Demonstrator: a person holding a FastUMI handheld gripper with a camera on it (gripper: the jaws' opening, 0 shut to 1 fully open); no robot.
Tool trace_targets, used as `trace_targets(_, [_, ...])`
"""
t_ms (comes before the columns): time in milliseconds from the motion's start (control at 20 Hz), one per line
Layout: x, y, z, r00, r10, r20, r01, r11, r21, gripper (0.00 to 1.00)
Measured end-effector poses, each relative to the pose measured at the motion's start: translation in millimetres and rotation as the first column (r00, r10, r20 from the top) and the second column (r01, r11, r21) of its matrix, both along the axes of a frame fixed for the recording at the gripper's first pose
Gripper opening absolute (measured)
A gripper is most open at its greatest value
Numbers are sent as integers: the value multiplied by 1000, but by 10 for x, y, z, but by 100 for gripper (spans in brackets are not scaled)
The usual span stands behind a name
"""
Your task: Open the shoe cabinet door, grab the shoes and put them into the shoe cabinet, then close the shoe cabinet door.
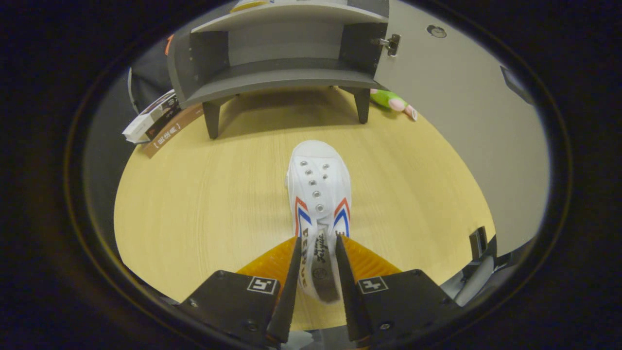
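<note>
Tongs [317, 243] clamped on heel end of white sneaker [318, 194], both fingers pressing the collar/tongue area from either side, gap narrow. Shoe runs from between the fingers toward 12 o'clock, toe aimed at cabinet. Whether sole rests on the wooden table [204, 204] or is lifted: can't tell. Grip at the rear prob. chosen so the toe leads into the opening.

Shoe cabinet [282, 53] at 12, well beyond the toe, on short legs. Door [452, 112] swung open to approx. 2 o'clock, hinge [391, 44] visible at the cabinet's right edge, so opening step looks done. Lower shelf inside bare, nothing stored on it; upper part mostly hidden.

Other bits: small carton [150, 116] w/ a brown strip at 10 o'clock, beside the cabinet's left leg. Green-and-pink soft toy [391, 100] at 1 o'clock, near right leg, partly behind the door.

Judged step: carrying shoe fwd to the shelf; closing door not yet done.
</note>
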State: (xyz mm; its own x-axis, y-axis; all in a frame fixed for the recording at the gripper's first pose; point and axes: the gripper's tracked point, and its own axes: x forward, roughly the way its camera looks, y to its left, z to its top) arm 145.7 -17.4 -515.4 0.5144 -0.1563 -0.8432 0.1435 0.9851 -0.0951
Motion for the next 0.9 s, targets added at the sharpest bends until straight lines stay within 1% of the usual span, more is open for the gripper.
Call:
trace_targets(150, [-13, 22, 58, 1000, 17, -2, -17, 999, 33, 45])
trace_targets(300, [13, 119, 151, 998, 60, 26, -61, 996, 67, 42])
trace_targets(350, [37, 145, 108, 997, 76, 25, -78, 994, 75, 40])
trace_targets(400, [21, 114, 29, 998, 64, -6, -63, 995, 72, 39])
trace_targets(500, [57, 155, -146, 998, 34, -56, -26, 991, 131, 37])
trace_targets(550, [90, 146, -195, 997, 11, -70, 0, 988, 152, 32])
trace_targets(600, [139, 177, -234, 997, 8, -75, 6, 983, 183, 30])
trace_targets(650, [169, 217, -286, 996, 27, -81, -9, 977, 212, 19])
trace_targets(750, [226, 224, -339, 996, 51, -78, -32, 972, 233, 6])
trace_targets(850, [233, 238, -352, 997, 44, -70, -29, 979, 201, 6])
trace_targets(900, [238, 274, -366, 996, 64, -62, -53, 984, 172, 5])
